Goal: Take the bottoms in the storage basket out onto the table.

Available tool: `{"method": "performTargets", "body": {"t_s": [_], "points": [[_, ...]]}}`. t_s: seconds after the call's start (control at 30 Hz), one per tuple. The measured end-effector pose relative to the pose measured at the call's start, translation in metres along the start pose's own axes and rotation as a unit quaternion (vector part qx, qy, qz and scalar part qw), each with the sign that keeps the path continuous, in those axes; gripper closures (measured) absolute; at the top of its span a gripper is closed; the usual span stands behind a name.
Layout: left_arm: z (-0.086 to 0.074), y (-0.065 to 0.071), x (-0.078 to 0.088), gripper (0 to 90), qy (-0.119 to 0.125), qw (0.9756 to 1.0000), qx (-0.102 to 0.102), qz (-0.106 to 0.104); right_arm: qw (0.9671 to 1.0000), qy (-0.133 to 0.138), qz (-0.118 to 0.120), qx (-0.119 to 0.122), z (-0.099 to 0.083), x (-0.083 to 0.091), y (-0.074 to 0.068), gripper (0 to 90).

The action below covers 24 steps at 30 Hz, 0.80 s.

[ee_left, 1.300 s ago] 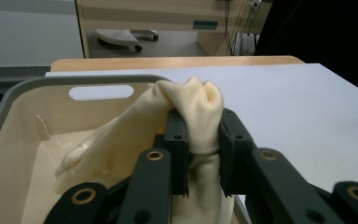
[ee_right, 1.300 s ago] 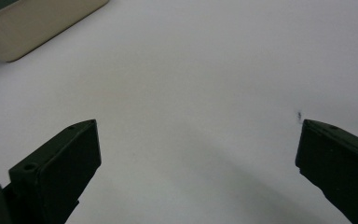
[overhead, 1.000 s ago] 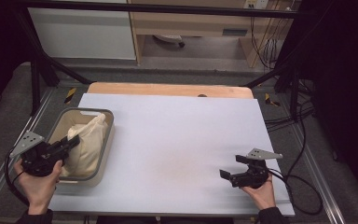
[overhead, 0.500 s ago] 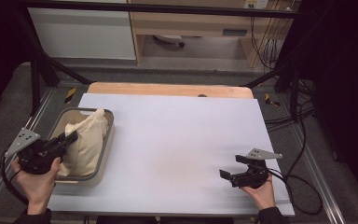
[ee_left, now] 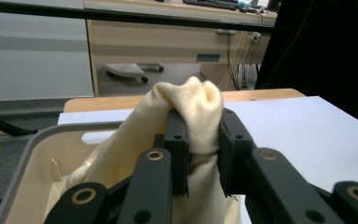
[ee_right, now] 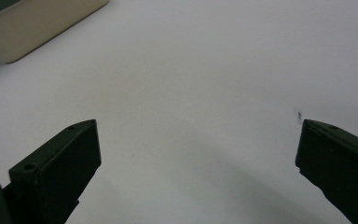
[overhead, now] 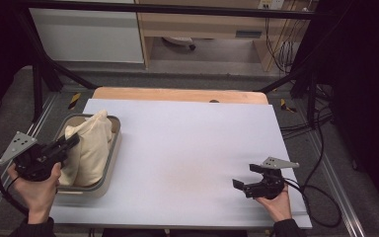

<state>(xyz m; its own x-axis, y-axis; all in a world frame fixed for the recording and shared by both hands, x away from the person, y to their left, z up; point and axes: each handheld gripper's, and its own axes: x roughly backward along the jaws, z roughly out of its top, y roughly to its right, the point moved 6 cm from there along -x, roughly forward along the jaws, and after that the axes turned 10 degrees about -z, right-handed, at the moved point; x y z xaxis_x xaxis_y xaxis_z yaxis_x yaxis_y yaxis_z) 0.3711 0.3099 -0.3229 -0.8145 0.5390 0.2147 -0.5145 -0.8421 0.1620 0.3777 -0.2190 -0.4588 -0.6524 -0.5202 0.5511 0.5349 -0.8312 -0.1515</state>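
A fold of the cream cloth [ee_left: 186,116] is pinched by the left gripper [ee_left: 198,140] above the grey tray [overhead: 109,163] at the left; the right gripper [ee_right: 198,158] is held wide open and empty over the table [overhead: 187,148].

Wooden cabinet [overhead: 212,24] behind table; grey floor [overhead: 217,81].

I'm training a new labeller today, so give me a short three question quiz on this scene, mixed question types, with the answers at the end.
1. True or false: the left hand-held gripper is shut on the cream cloth.
2. Multiple choice: the cloth hangs over A) the bare white table top, B) the grey tub, C) the floor.
3. Fill in: the right hand-held gripper has its jaws ____ above the white table top.

Key
1. True: its jaws pinch a bunched fold of the cloth.
2. B.
3. Open, with nothing between them.
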Motion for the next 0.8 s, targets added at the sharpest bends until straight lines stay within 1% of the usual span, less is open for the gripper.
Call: {"method": "performTargets", "body": {"t_s": [0.23, 0.4, 0.6, 0.8], "points": [[0.007, -0.002, 0.001, 75.9, 0.012, 0.9999, 0.002, 0.002, 1.0, 0.0, 0.0, 0.0, 0.0, 0.0, 0.0, 0.5], [0.012, -0.001, 0.002, 75.9, 0.021, 0.9998, -0.004, 0.004, 1.0, 0.0, -0.001, 0.0, 0.0, 0.0, 0.0, 0.5], [0.017, -0.002, 0.003, 75.9, 0.03, 0.9995, -0.006, 0.008, 1.0, -0.001, -0.001, 0.002, 0.0, 0.0, 0.0, 0.5], [0.025, -0.003, 0.006, 75.9, 0.042, 0.999, -0.009, 0.012, 1.0, -0.001, -0.001, 0.0, 0.0, 0.0, 0.0, 0.5]]}}
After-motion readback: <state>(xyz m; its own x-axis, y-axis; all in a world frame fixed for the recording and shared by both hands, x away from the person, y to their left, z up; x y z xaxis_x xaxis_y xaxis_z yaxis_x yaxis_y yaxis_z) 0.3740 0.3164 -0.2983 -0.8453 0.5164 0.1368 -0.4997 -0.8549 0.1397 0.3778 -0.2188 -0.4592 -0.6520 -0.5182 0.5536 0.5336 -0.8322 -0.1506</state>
